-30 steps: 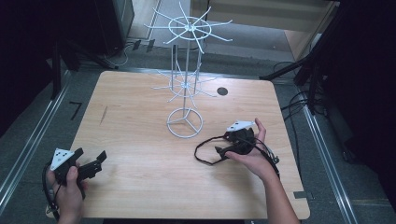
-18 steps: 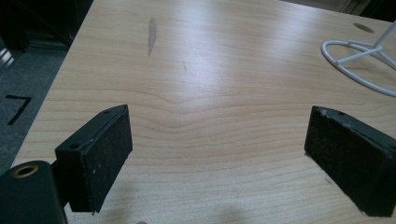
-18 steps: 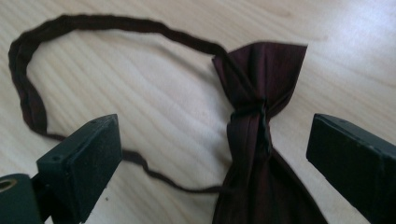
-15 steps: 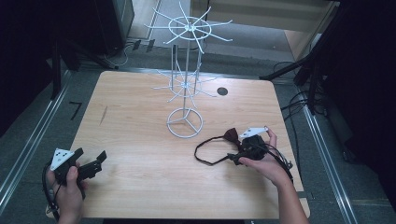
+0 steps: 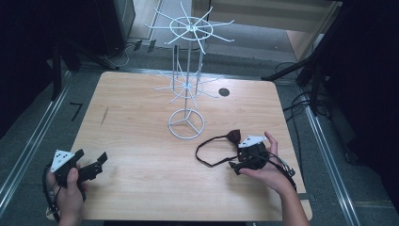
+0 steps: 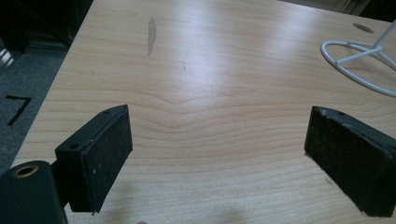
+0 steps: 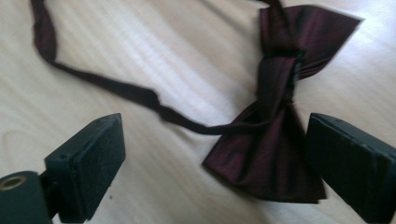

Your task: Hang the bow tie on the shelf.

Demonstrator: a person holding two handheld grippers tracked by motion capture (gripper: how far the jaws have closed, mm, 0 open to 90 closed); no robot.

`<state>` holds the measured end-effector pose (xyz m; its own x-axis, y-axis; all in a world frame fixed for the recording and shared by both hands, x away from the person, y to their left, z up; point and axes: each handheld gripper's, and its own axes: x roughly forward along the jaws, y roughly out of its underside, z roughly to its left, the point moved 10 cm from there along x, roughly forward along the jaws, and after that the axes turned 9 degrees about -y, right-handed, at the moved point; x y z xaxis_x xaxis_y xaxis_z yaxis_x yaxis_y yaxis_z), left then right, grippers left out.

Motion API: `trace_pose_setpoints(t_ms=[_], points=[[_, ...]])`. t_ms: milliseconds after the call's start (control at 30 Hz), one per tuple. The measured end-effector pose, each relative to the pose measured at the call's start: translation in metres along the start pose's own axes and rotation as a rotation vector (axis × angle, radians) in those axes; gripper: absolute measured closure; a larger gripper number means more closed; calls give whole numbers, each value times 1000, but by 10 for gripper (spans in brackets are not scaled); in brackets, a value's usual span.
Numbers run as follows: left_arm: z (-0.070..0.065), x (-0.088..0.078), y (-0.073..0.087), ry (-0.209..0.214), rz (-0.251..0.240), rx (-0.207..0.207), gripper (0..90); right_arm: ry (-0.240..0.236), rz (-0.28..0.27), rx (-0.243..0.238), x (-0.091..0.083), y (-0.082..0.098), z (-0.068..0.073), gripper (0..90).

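1. Since 1.0 s ago the right gripper (image 5: 240, 165) has moved toward the person, from nearer the table's right-middle to closer to the near edge; at 0.5 s ago it was already most of the way there.
2. The bow tie (image 5: 234, 137) and its strap loop (image 5: 209, 150) lie in about the same spot as before, just off the right gripper's tip.
3. Left gripper (image 5: 89, 162) has not shifted: same near-left corner, same pose.
4. Right gripper view: jaws wide apart, nothing between the pads; bow tie (image 7: 280, 107) lies flat on the wood between and just ahead of them, closer to the right-hand jaw.
5. Bow's long axis, in that view, runs from the upper right wing down to the lower wing, knot in the middle; the lower wing is the one nearest the jaws.
6. Strap (image 7: 116, 88) leaves the knot and runs away up-left across the wood, then curves out of the top.
7. High view: the bow sits at the loop's right end, loop stretches leftward toward the table's (image 5: 141, 117) middle.
8. Left gripper view: jaws spread wide, bare wood between; pointing across the table toward the rack base (image 6: 359, 65).
9. White wire rack (image 5: 187, 80) stands upright at table centre-back, well apart from the bow tie.
10. Each gripper is held by a hand: left hand (image 5: 70, 197), right hand (image 5: 268, 172).
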<state>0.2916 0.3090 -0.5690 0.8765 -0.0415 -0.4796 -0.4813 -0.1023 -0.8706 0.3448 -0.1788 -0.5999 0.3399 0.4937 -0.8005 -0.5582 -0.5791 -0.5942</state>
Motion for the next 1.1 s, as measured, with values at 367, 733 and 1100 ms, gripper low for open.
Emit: trace_pose_setpoints(t_ms=[367, 733, 1100], points=[[0, 0, 0, 1, 1, 1, 84, 78, 58, -124, 11, -22, -7, 54], [0, 0, 0, 4, 4, -1, 83, 80, 12, -72, 26, -33, -8, 440], [0, 0, 0, 3, 1, -5, 83, 80, -19, 54, 17, -19, -12, 715]])
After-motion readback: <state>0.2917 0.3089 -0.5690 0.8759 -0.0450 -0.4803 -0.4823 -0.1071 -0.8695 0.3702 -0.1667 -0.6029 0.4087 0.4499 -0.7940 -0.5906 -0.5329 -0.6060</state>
